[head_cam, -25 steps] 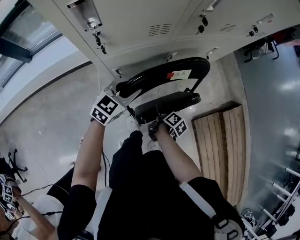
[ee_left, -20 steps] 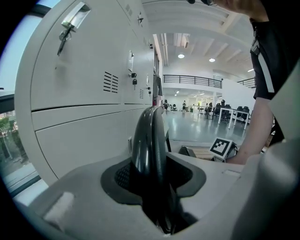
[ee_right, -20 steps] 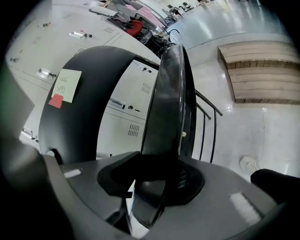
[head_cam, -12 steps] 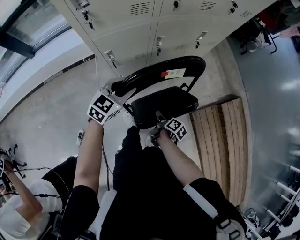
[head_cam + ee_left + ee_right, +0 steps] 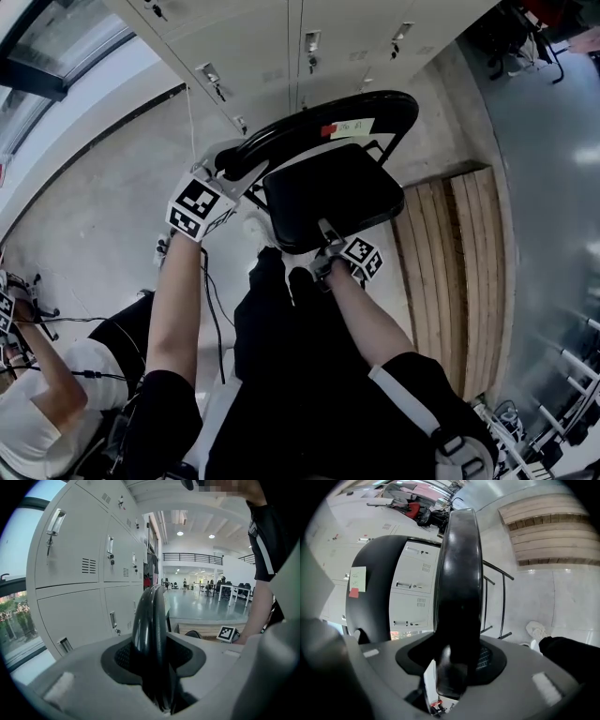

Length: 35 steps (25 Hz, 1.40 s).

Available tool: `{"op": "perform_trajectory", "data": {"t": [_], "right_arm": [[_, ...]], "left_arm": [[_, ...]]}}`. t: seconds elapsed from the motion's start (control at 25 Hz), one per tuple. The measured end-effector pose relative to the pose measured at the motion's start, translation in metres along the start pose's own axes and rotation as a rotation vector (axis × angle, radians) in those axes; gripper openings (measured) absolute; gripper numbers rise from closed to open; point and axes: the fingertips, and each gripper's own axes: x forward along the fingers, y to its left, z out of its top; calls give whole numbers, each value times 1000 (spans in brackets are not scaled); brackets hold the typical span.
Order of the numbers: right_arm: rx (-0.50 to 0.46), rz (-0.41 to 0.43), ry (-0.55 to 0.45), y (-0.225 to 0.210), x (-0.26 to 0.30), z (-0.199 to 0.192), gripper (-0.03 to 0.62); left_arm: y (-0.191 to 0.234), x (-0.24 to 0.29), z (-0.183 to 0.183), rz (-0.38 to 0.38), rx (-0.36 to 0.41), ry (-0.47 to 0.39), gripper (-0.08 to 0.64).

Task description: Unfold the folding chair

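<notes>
Grey metal lockers (image 5: 253,37) fill twelve o'clock above a pale concrete floor (image 5: 84,216), and the black folding chair (image 5: 314,178) stands right in front of them, at the person's feet. At nine o'clock of the chair, the left gripper (image 5: 232,167) is clamped on the end of the curved black backrest (image 5: 328,117), pads squeezing its thin edge. That looks like the anchor, keeping the frame from skating away while the other hand works. Moving across, the padded black seat (image 5: 342,202) lies broad face up, close to level by my reading, its front edge pointing to six o'clock, toward the person. The backrest's long arc runs from eight o'clock up to two o'clock, with a yellow note (image 5: 354,126) stuck on it. At six o'clock the right gripper (image 5: 326,239) has the seat's front lip between its jaws. They have just been opening a little, yet the lip fills the gap and the pads look pressed on it, a grip for levering the seat down. Wooden slatted decking (image 5: 459,262) lies at three o'clock.
</notes>
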Motion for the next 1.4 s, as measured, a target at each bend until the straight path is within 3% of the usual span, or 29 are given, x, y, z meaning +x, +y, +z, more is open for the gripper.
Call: {"op": "perform_trajectory", "data": {"t": [0.4,0.64,0.84,1.0,1.24,1.4], "right_arm": [[5,42,-14,-79,-13,-11,206],[31,20,-21,-129,-11,-22,222],[55,80,-13,-141,5,-34,225],[60,76,-9,-164,10,-35,239],[72,28,38,-183,16,-36,282],[62,38,26,-183,17,-33,285]], "left_arm": [[7,12,-20,-27,-26,-15,150],[10,22,-36,-59,-31,-15,155],[13,25,-37,-71,-6,-13,158],[-8,24,-42,-90,21,-30,151],[-19,22,-49,-103,-34,-47,135],[-17,23,-46,-85,-72,-50,133]]}}
